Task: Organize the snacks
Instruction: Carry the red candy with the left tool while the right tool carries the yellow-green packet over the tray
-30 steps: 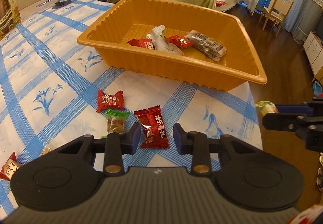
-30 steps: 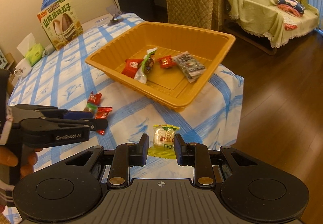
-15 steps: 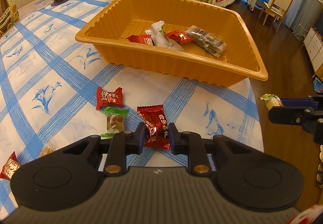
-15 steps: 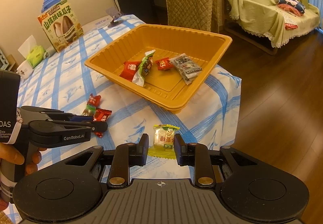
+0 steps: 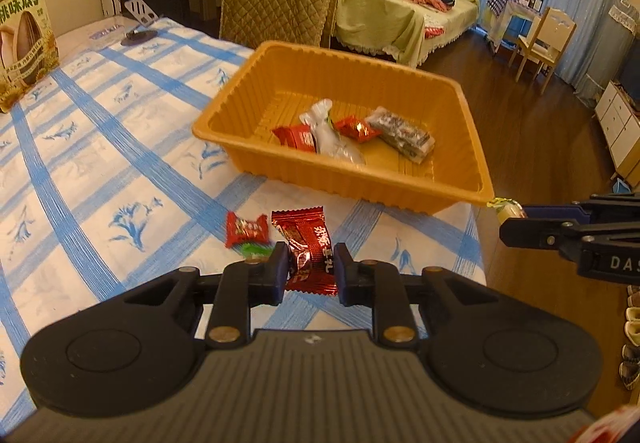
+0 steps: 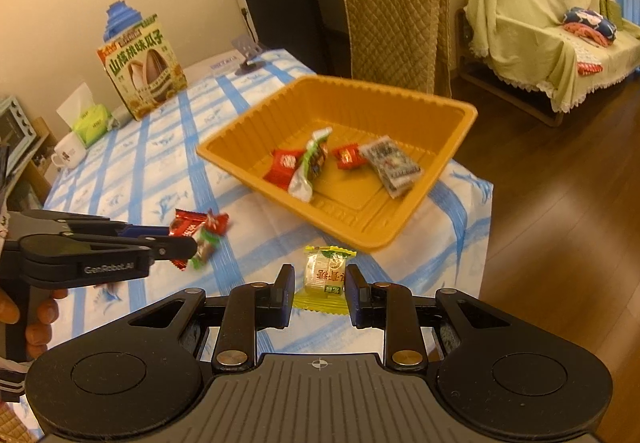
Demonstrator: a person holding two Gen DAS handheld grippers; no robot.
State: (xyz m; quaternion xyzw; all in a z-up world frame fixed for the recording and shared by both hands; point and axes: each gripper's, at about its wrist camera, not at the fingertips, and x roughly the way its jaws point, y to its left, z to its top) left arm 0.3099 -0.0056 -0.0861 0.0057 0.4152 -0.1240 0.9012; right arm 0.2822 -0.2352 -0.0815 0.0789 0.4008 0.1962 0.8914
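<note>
An orange tray [image 5: 476, 167] [image 6: 404, 223] stands on the blue-checked tablecloth and holds several wrapped snacks. My left gripper [image 5: 308, 269] [image 6: 188, 239] is shut on a dark red candy packet [image 5: 308, 247] and holds it above the table, in front of the tray. My right gripper [image 6: 319, 289] [image 5: 506, 219] is shut on a yellow-green wrapped candy [image 6: 324, 275] [image 5: 505, 206], held in the air off the tray's near corner. A small red candy [image 5: 246, 229] and a green-wrapped one [image 5: 256, 250] lie on the cloth beside my left fingers.
A sunflower-seed box [image 6: 140, 77] [image 5: 24, 39], a tissue pack [image 6: 90, 119] and a mug [image 6: 70, 153] stand at the table's far side. A phone stand [image 5: 138, 17] is behind the tray. A quilted chair [image 6: 396, 23] and a sofa [image 6: 540, 39] lie beyond. The table edge [image 6: 486, 227] drops to wood floor.
My left gripper closed on the dark red packet and lifted it off the cloth. My right gripper rose and pulled back a little with its candy.
</note>
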